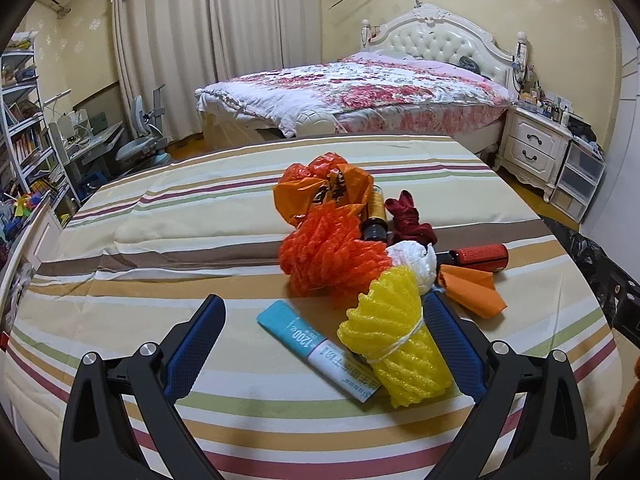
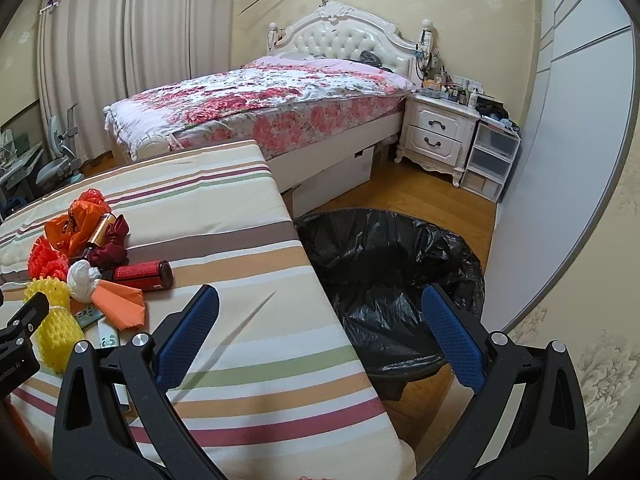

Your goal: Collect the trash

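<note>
On the striped mattress [image 1: 160,248] in the left wrist view, a heap of rubbish lies right of centre. The left hand-held gripper [image 1: 324,344] is spread wide and holds nothing; its blue pads [image 1: 192,352] flank the nearest pieces. Between them lies a teal and white tube [image 1: 320,350], and a yellow foam net [image 1: 394,340] bound with a string rests just beside the right pad, overlapping the tube's end. Behind these sits an orange foam net [image 1: 328,252], and beyond it a crumpled orange plastic bag [image 1: 320,188]. A gold bottle [image 1: 375,216] with a dark cap lies against the bag, with a dark red crumpled wad [image 1: 410,220] just beside it. A white plastic ball [image 1: 416,260] touches the yellow net, and to the right are a folded orange paper [image 1: 472,288] and a red can [image 1: 480,258] on its side. A flowered bed [image 1: 360,88] stands farther back.

In the right wrist view, the right hand-held gripper [image 2: 320,336] is likewise spread wide and empty, hanging over the mattress edge [image 2: 280,320]. One pad is above the stripes, the other above a bin lined with a black bag [image 2: 384,272] that stands on the wooden floor [image 2: 440,200] just beside the mattress. The rubbish heap lies at the left, with part of the other gripper at the left border. A white nightstand [image 2: 436,136] stands by the flowered bed.
</note>
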A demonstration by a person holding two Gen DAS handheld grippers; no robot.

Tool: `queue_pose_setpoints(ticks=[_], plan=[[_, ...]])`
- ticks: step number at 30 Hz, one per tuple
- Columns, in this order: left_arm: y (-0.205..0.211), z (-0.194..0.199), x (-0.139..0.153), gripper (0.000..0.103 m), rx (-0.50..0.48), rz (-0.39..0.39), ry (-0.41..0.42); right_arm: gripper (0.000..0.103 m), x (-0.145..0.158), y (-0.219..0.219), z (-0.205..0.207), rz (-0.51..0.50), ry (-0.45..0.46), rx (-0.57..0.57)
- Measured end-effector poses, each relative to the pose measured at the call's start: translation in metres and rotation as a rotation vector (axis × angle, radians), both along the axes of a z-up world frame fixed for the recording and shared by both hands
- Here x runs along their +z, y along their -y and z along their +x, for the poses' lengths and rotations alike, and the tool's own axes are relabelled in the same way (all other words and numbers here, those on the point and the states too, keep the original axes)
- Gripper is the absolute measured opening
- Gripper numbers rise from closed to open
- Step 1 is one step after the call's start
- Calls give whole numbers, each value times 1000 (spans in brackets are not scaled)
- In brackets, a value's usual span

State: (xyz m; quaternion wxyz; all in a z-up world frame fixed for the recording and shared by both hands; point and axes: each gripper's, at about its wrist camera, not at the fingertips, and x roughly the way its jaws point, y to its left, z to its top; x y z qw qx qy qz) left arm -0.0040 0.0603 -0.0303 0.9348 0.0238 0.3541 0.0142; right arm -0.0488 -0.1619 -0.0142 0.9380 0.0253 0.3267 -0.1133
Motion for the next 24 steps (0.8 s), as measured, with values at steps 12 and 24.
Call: queue_pose_setpoints(ticks=[12, 24], plan=[[13, -3, 14, 96, -42, -21, 0, 99, -4, -4, 5, 14, -10, 11], [7, -13, 18, 96, -27, 15, 8, 99, 4, -22, 0, 53, 5, 104]])
